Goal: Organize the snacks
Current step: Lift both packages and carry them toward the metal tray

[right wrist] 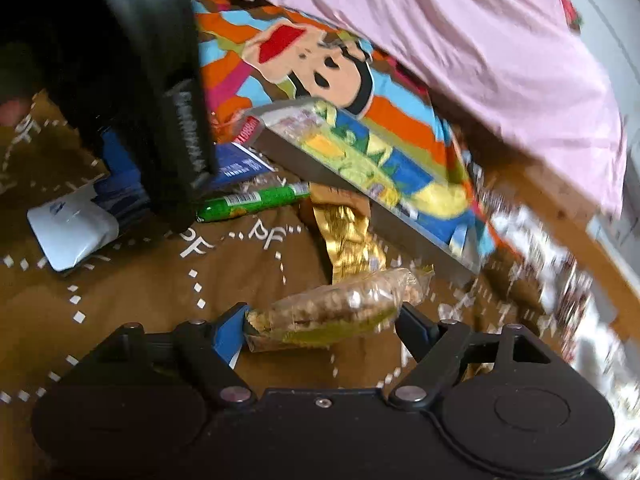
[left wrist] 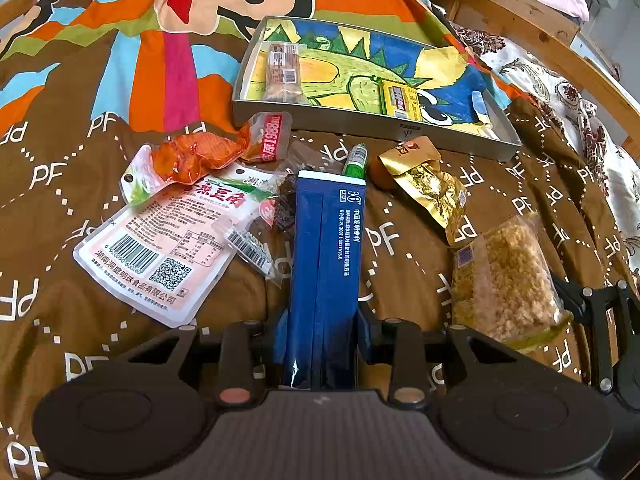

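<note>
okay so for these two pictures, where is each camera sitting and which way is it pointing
Left wrist: on the left gripper, tilted down at the bed; its jaws hold a blue box.
Right wrist: on the right gripper, looking across the bed; its jaws flank a clear snack bag.
Both show: the tray, gold packet, green tube.

Brown cartoon bedspread, pink sheet, wood bed frame.

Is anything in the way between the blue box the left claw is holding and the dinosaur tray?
Yes. The blue box in the left claw points at the dinosaur tray, but a green tube snack lies just past its far end, a gold packet beside that. The tray's near wall must be cleared too.
</note>
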Demonstrator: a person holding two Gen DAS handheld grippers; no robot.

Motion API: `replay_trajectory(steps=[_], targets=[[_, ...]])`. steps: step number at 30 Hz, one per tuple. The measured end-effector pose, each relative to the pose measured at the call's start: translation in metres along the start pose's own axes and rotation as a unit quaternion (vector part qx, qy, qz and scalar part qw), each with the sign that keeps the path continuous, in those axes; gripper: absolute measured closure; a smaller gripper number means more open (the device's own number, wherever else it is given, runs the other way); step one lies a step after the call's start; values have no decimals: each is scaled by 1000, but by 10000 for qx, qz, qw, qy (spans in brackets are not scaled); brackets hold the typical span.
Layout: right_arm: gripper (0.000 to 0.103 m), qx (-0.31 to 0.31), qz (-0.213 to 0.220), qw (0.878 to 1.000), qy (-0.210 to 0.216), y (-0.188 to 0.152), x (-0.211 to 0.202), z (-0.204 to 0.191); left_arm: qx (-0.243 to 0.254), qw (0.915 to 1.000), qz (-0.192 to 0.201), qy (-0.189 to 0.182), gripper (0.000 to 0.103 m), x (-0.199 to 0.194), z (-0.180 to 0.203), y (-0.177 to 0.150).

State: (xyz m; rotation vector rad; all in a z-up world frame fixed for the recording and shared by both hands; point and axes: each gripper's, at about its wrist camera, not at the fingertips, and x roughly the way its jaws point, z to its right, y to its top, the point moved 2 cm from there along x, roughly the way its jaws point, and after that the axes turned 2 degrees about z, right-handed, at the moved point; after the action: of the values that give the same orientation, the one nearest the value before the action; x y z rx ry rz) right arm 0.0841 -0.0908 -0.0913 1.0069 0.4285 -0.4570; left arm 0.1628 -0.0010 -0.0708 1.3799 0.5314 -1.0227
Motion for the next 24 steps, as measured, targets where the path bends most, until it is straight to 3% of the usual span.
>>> replay_trajectory(steps=[3, 5, 9, 12, 14, 18, 21, 24], targets=[[21, 678, -227, 9969, 339, -2, 4, 13, 5, 10000, -10, -2, 66, 1, 0, 0], [21, 1300, -348, 9886, 675, -2, 7, 24, 16, 10000, -17, -3, 66, 1, 1, 0], [21, 2526, -505, 9585, 1220, -6, 15, 45, 18, 10000, -22, -7, 66, 1, 1, 0], [14, 3356, -871, 9273, 1411, -16, 32, 61, 4, 10000, -27, -3, 66, 2, -1, 0], [11, 3658, -1003, 9145, 1408, -23, 40, 66, 0, 10000, -32, 3, 66, 2, -1, 0], [8, 3356, -988, 9281, 1274, -16, 47, 58, -2, 10000, -42, 25, 66, 3, -1, -1], [21, 2606, -1000, 9549, 1017, -13, 44, 44, -1, 10000, -48, 33, 66, 3, -1, -1], [23, 2508, -943, 9587, 958, -12, 39, 43, -10, 10000, 37, -11, 66, 1, -1, 0]])
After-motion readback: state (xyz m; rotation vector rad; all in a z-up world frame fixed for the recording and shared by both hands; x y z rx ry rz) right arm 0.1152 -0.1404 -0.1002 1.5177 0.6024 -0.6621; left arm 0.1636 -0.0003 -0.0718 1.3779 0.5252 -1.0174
